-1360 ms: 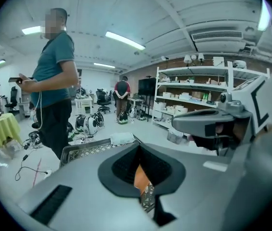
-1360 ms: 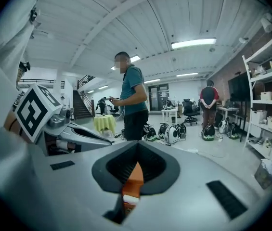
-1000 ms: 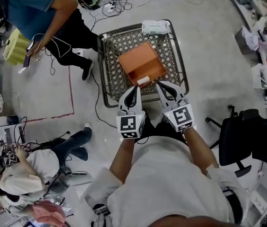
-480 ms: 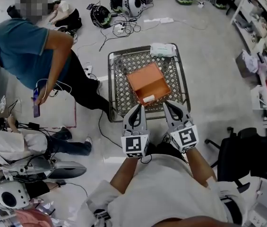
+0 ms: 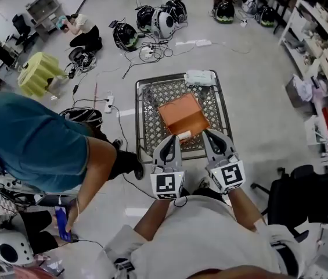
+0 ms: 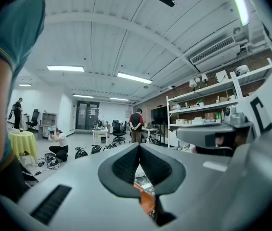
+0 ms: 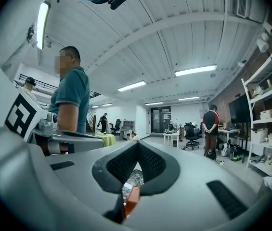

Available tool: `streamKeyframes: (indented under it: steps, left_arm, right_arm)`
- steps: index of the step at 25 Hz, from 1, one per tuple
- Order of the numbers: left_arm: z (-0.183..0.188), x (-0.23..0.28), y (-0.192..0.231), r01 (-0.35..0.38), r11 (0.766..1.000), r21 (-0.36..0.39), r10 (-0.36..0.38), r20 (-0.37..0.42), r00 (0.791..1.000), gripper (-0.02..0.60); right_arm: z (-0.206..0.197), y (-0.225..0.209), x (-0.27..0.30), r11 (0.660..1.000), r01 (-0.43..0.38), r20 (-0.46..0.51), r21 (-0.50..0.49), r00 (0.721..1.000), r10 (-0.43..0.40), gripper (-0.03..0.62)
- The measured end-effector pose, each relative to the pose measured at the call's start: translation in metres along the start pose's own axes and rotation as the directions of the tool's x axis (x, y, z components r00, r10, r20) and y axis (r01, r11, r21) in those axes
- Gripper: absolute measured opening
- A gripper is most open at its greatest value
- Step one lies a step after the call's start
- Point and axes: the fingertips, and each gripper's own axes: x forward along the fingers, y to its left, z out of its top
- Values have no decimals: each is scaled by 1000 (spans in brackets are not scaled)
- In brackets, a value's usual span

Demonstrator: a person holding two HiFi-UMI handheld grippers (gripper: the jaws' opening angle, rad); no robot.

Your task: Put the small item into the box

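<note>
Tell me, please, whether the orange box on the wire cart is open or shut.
Open, it seems: the head view looks into the orange box, showing inner walls and no lid.

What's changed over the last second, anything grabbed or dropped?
The person in the teal shirt walked from beside the wire cart to close on your left. Nothing taken or released. The left gripper and right gripper stay shut, empty, at the near end of the orange box.
</note>
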Motion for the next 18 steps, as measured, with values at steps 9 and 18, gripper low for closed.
streamKeyframes:
  steps: [9, 18]
  left_arm:
    - [-1, 0, 3, -10, 1000, 1, 10, 2, 1000, 8]
    - [-2, -8, 17, -33, 999, -3, 33, -8, 999, 8]
  right_arm:
    - [6, 7, 9, 999, -36, 4, -32, 999, 36, 3]
    - [7, 21, 18, 997, -68, 1, -26, 998, 68, 3]
